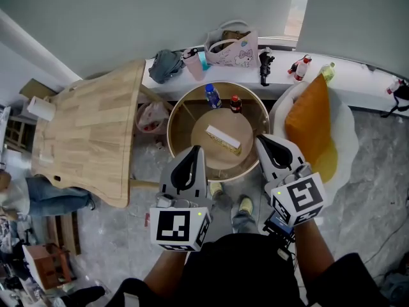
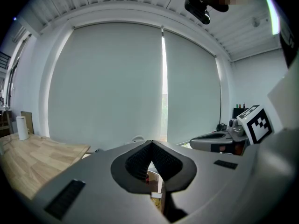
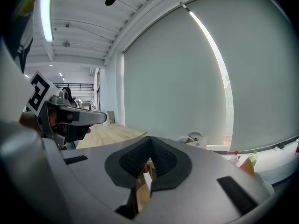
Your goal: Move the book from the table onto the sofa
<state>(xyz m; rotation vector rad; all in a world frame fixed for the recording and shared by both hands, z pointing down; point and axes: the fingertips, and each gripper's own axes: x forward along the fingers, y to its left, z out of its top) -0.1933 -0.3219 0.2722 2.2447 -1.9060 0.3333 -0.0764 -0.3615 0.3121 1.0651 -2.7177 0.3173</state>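
The book (image 1: 223, 139), white with a yellow edge, lies flat in the middle of a round wooden table (image 1: 176, 117). In the head view my left gripper (image 1: 193, 151) hovers over the table's near rim, left of the book. My right gripper (image 1: 261, 139) hovers at the near right, close to the book's right end. Neither touches the book, and both are shut on nothing. Their pads also meet in the left gripper view (image 2: 151, 144) and the right gripper view (image 3: 149, 140). The sofa (image 1: 348, 126), a white rounded seat with an orange cushion (image 1: 310, 120), stands right of the table.
A blue bottle (image 1: 212, 96) and a small red bottle (image 1: 235, 103) stand at the round table's far side. A long wooden table (image 1: 89, 126) is on the left. The windowsill (image 1: 358, 75) behind holds a bag (image 1: 231, 47) and small items. The person's feet are below the table's rim.
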